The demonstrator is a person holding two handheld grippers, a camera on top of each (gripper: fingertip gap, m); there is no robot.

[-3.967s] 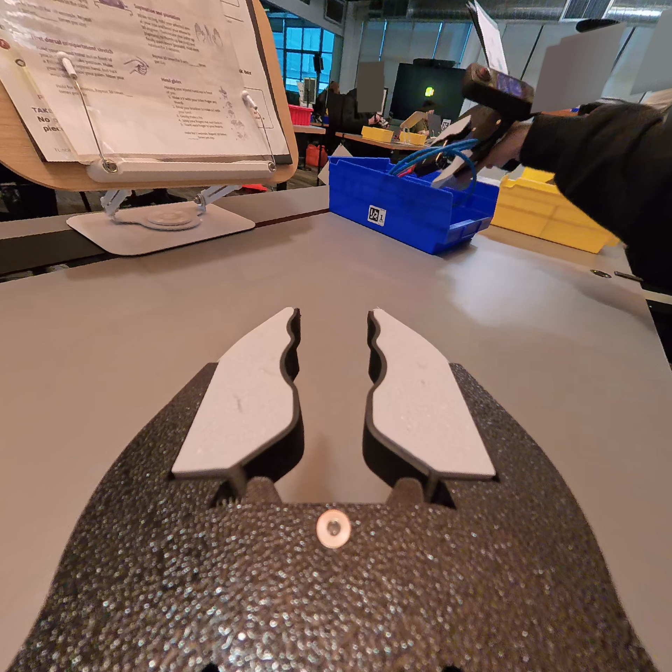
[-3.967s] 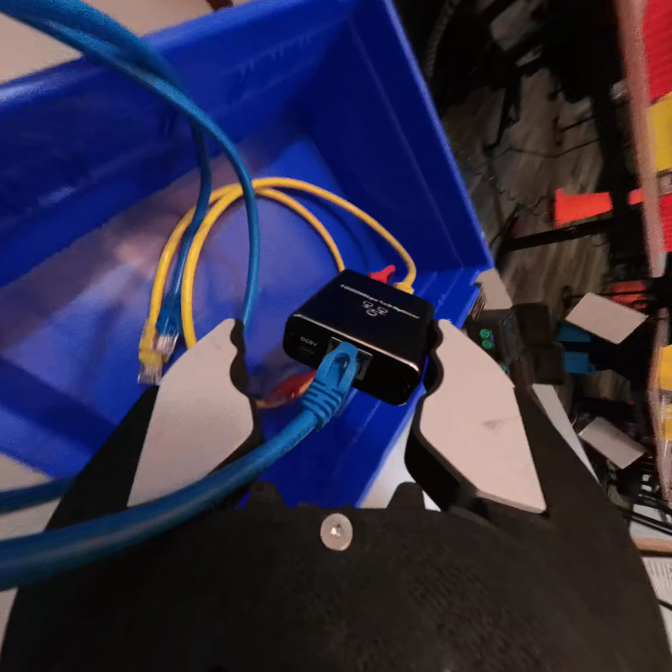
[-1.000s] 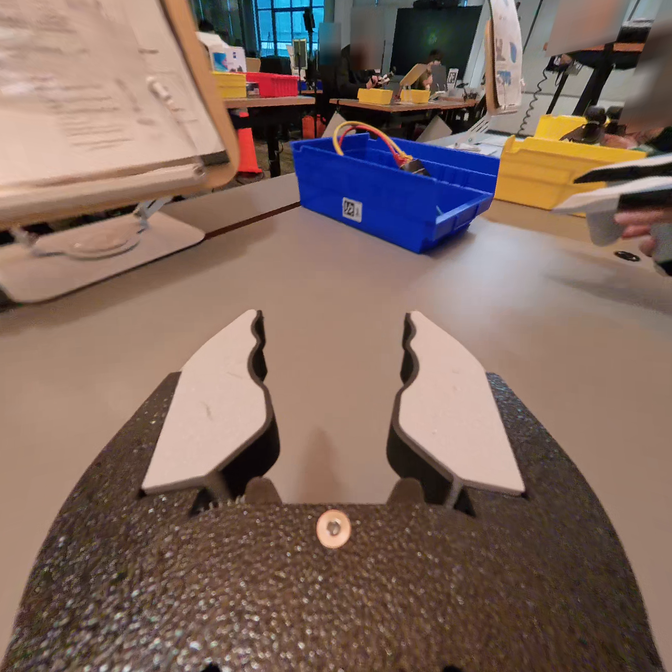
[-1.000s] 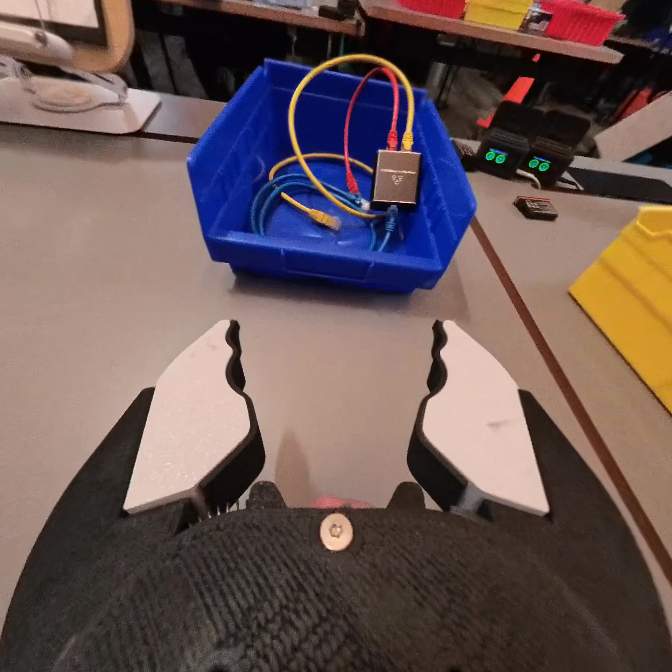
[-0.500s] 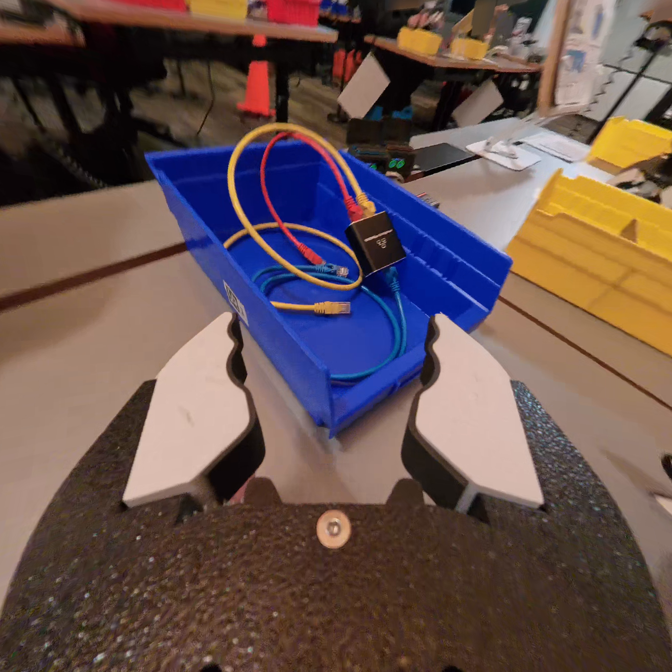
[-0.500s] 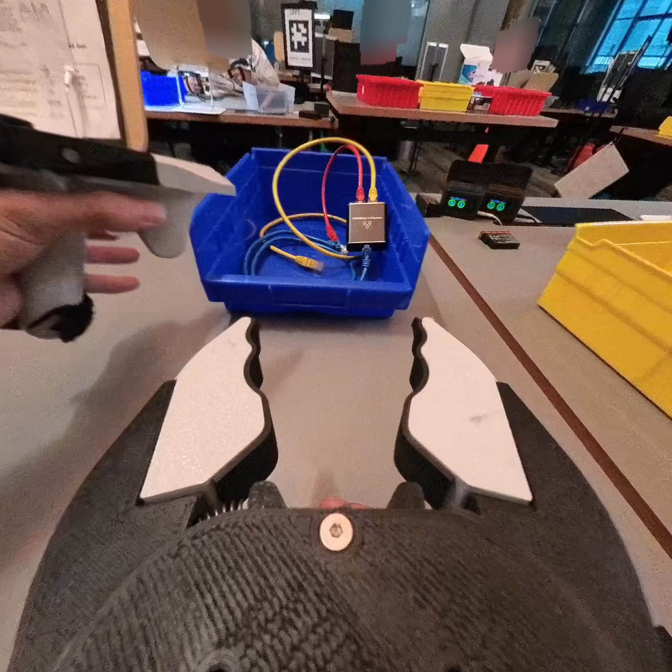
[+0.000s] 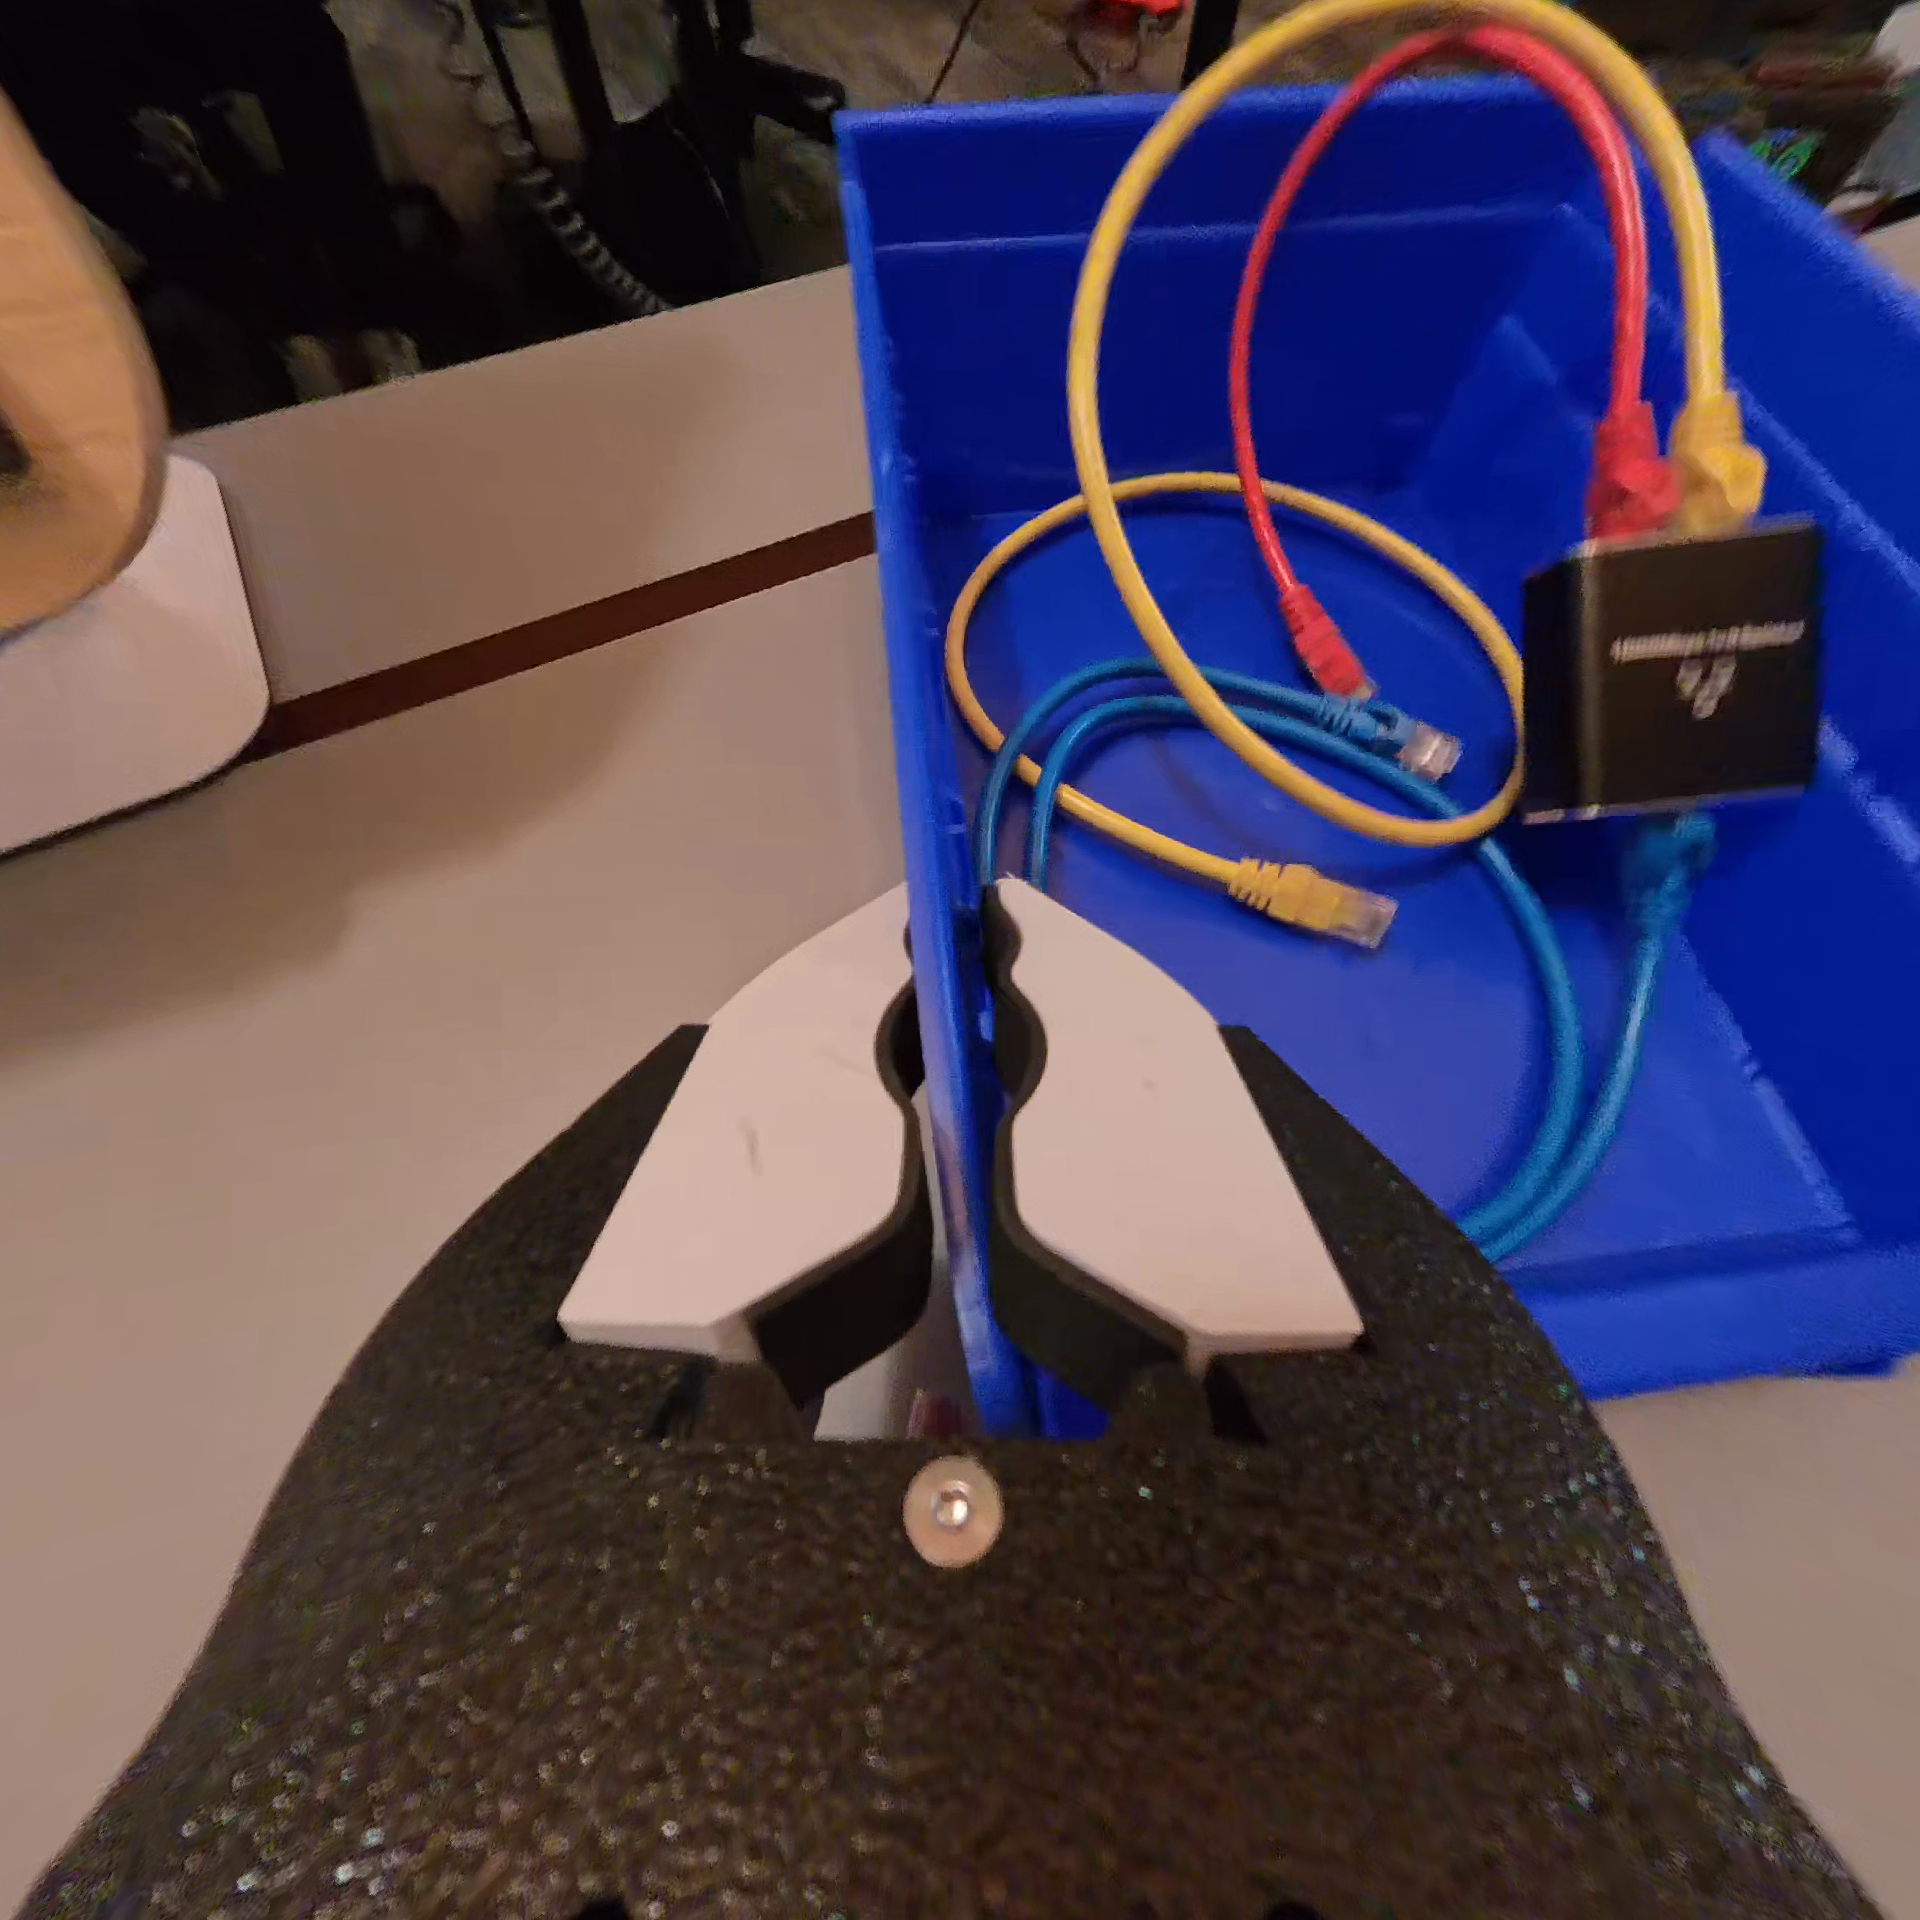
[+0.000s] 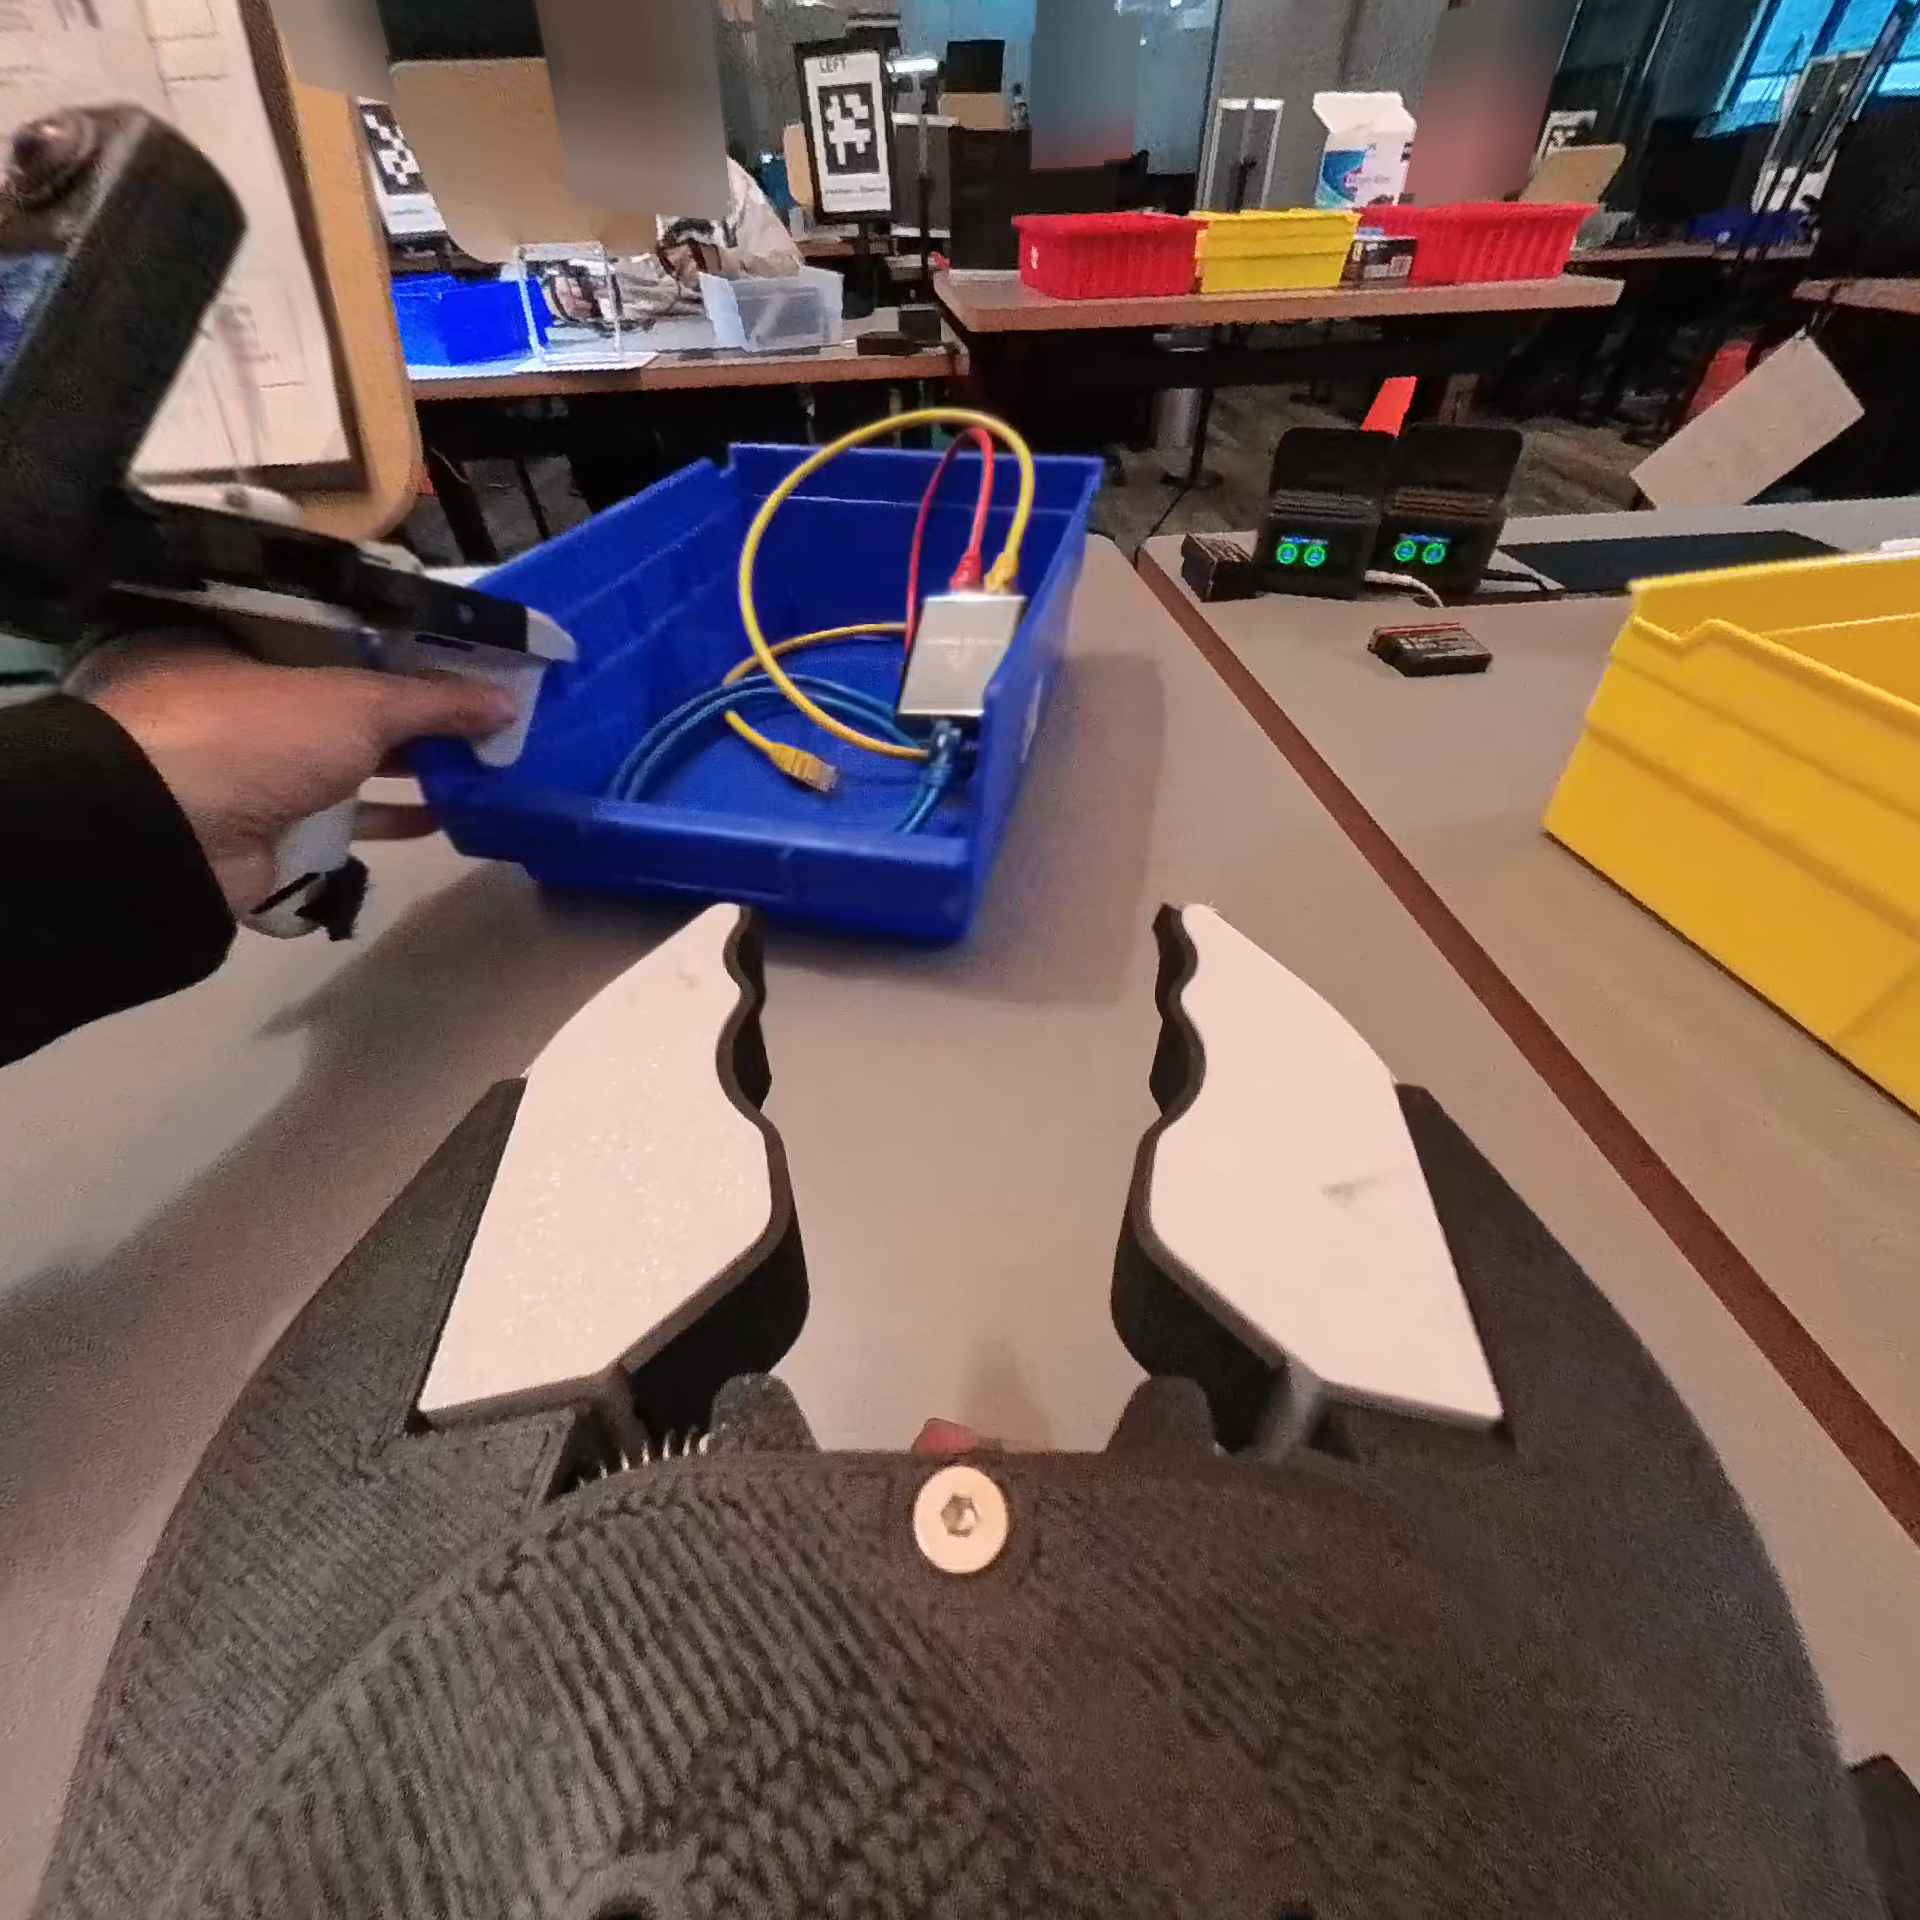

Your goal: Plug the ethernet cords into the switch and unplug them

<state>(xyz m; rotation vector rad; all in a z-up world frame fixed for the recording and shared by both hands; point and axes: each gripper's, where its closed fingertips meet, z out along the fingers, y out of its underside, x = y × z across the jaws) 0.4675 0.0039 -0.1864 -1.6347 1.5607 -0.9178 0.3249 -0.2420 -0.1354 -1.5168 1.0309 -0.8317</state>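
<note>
Two grippers now split roles: the left gripper (image 7: 951, 935), wide half a second ago, has clamped the bin (image 7: 1351, 343) wall; the right gripper (image 8: 961, 925) waits wide, empty, over the counter (image 8: 1195, 831). Ahead, the switch (image 8: 956, 655) holds three cords, so unplugging likely follows.

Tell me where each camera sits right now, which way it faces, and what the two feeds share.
Left wrist view: on the left gripper, looking down into the blue bin; its two fingers pinch the bin's side wall.
Right wrist view: on the right gripper, low over the grey table, facing the bin from farther back; its open fingers show, plus the left hand and a dark sleeve.
Shared: the bin, the switch and its cords, the left gripper.
</note>
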